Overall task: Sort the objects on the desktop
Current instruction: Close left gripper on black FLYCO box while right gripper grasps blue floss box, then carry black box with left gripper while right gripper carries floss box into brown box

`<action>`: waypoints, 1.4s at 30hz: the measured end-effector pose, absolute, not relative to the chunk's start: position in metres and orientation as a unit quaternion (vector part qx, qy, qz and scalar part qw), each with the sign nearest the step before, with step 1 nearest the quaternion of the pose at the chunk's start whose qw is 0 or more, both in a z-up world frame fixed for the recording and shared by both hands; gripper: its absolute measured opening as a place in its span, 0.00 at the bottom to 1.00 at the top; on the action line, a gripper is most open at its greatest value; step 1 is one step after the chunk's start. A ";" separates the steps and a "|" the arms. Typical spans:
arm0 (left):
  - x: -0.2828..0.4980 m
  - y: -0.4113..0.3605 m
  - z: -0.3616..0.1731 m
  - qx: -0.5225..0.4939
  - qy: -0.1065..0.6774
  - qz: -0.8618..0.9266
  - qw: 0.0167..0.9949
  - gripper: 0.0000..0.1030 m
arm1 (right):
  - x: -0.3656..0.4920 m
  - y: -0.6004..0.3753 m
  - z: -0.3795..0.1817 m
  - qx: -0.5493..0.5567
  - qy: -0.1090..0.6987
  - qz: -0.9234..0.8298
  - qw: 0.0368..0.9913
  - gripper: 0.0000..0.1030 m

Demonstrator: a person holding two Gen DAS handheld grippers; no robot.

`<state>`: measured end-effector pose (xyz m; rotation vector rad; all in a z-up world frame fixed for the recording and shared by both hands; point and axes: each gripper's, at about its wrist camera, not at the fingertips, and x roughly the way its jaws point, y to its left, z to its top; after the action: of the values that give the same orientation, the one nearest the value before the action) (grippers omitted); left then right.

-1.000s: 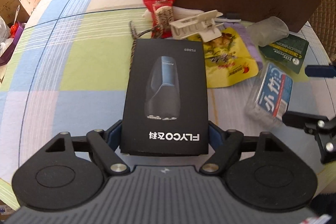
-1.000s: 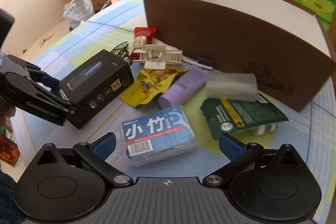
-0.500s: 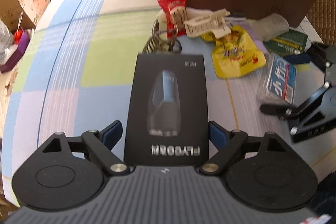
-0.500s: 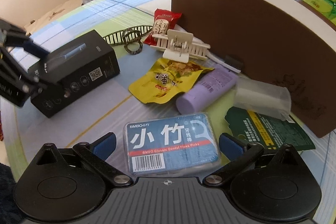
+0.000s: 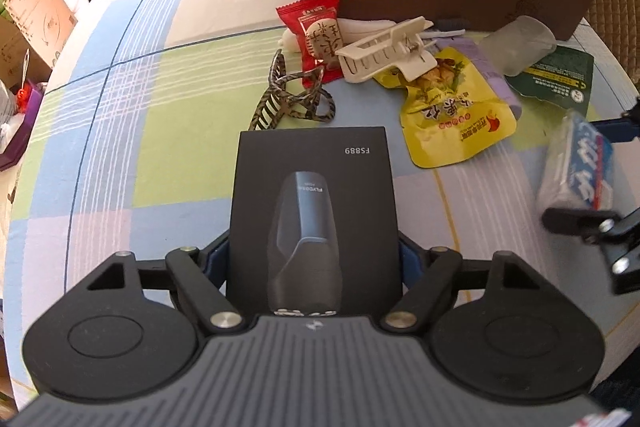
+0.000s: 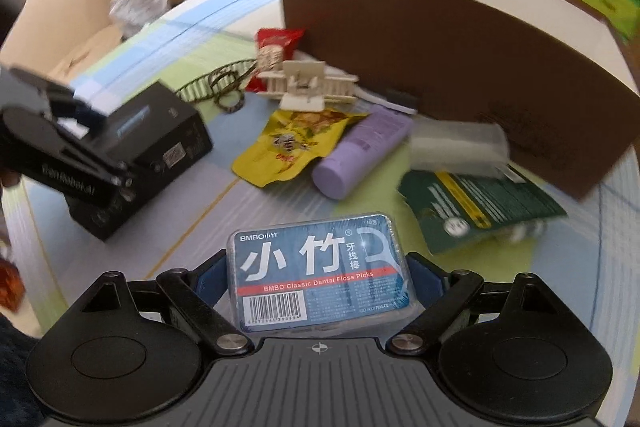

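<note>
Left gripper (image 5: 314, 259) clamped on black shaver box (image 5: 312, 203), blue pads tight against both long sides; box is at 6 o'clock in the left wrist view, pointing to 12. Right gripper (image 6: 318, 279) clamped on blue dental floss pick case (image 6: 318, 267), pads touching both short ends, case at 6 o'clock in the right wrist view. Can't tell if either item is lifted off the checked tablecloth (image 5: 120, 107).

Just past the shaver box at 12: patterned hair claw (image 5: 292, 99). Beyond it a red snack packet (image 5: 316, 35) and, at 1 o'clock, a white clip rack (image 5: 384, 55) lying partly on a yellow snack pouch (image 5: 452, 115).

In the right view past the floss case: lilac tube (image 6: 360, 151) at 12, lying on its side with one end over the yellow pouch edge; green sachet (image 6: 480, 203) at 2 o'clock; clear plastic cup (image 6: 456, 147) on its side, resting on the sachet's far end.

Farthest: brown storage box (image 6: 460, 67), open top, white inside, 12 to 2 o'clock, clutter bunched along its near wall. Cardboard boxes (image 5: 36, 7) off the table at 10 o'clock, blurry.
</note>
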<state>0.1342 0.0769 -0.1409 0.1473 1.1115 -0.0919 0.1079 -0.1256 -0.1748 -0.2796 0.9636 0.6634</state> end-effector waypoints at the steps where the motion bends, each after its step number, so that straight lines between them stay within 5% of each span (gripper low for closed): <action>1: 0.133 0.077 -0.139 0.072 0.527 -0.045 0.846 0.74 | 0.107 -0.129 -0.172 -0.124 0.457 0.306 0.826 0.85; 18: 0.143 0.060 -0.053 0.069 0.439 -0.104 0.890 0.74 | 0.127 -0.170 -0.119 -0.043 0.440 0.246 0.862 0.85; 42: 0.306 0.007 -0.006 0.073 0.379 -0.104 0.916 0.74 | 0.289 -0.186 -0.056 -0.041 0.376 0.192 0.906 0.85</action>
<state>0.3064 0.0069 -0.0063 0.1509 0.7807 -0.2145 0.2892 -0.1857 -0.0560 -0.0857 0.7762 0.3970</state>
